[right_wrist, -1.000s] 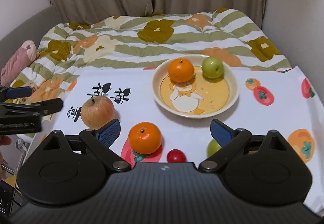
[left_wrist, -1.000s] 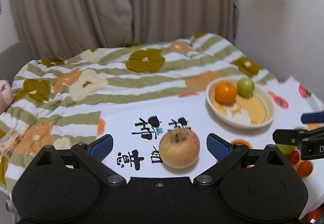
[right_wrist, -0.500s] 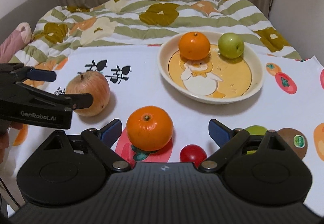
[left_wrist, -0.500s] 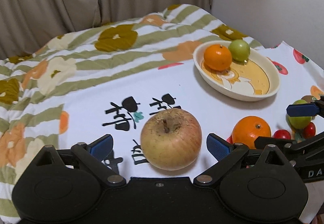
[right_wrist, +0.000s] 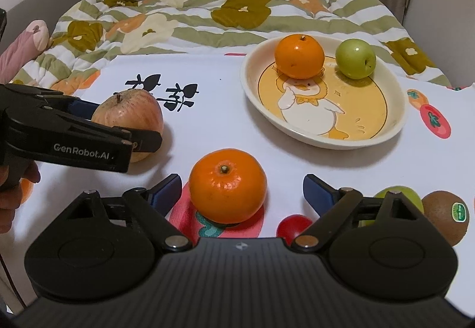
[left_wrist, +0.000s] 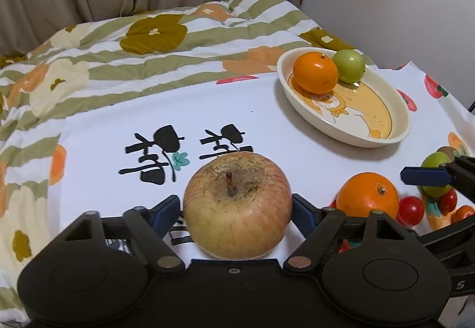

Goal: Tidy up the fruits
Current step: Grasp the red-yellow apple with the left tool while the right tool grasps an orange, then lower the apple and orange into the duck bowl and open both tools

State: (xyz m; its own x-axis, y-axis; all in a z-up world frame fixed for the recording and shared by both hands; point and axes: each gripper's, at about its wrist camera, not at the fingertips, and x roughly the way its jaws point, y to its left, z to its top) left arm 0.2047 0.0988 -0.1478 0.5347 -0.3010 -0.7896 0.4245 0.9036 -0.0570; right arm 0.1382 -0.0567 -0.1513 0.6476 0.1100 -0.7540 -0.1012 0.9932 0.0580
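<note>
A yellow-red apple (left_wrist: 237, 206) sits on the white cloth between the pads of my left gripper (left_wrist: 236, 210), which has closed on its sides; the apple also shows in the right wrist view (right_wrist: 130, 117). My right gripper (right_wrist: 242, 190) is open around an orange (right_wrist: 228, 185) on the cloth, pads apart from it. A cream duck-print dish (right_wrist: 394, 126) at the back right holds an orange (right_wrist: 299, 56) and a green apple (right_wrist: 355, 58).
A red cherry tomato (right_wrist: 292, 225), a green fruit (right_wrist: 399, 197) and a kiwi (right_wrist: 445, 216) lie at the right gripper's right finger. A flowered striped quilt (right_wrist: 207, 22) lies behind the cloth, curtains and wall beyond. A pink soft toy (right_wrist: 23, 46) is at far left.
Both grippers have moved forward. The left jaws have closed onto the apple's sides. The right gripper has come up around the loose orange, still open.
</note>
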